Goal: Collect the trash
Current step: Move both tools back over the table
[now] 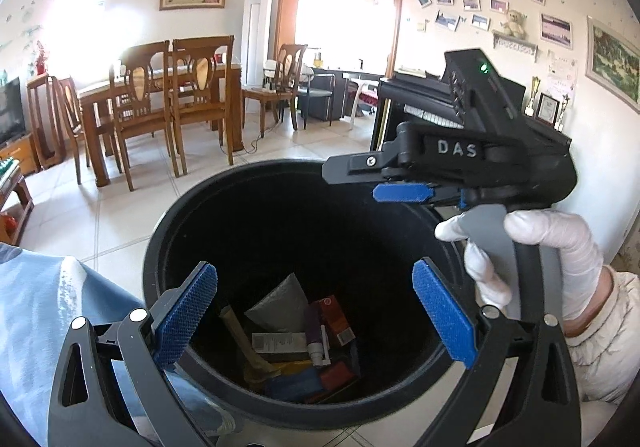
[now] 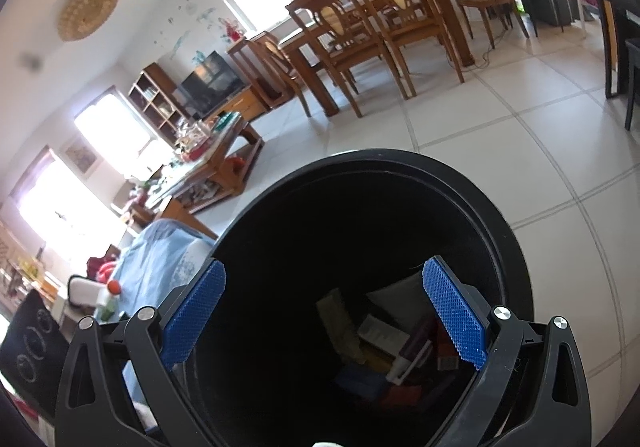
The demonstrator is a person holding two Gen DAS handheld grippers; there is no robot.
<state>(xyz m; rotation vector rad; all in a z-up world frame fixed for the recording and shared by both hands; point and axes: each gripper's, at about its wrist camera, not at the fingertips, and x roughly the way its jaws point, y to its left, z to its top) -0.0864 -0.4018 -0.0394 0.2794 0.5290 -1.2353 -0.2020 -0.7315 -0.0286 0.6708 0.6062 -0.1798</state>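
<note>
A black round trash bin point(image 1: 160, 247) point(image 2: 516, 247) stands on the tiled floor, and both grippers hover over its mouth. At its bottom lies trash point(image 1: 296, 343) point(image 2: 384, 339): a grey pouch, small boxes, tubes and a white-capped bottle. My left gripper point(image 1: 316, 315) is open with nothing between its blue pads. My right gripper point(image 2: 324, 317) is open too and holds nothing. In the left wrist view the right gripper point(image 1: 404, 193) shows from the side above the bin's far right rim, held by a white-gloved hand point(image 1: 560, 251).
A light blue cloth point(image 1: 48, 319) point(image 2: 160, 267) lies left of the bin. A wooden dining table with chairs point(image 1: 160, 103) point(image 2: 380, 31) stands beyond. A cluttered coffee table point(image 2: 216, 163) and a TV sit to the left, a dark piano point(image 1: 404, 115) to the right.
</note>
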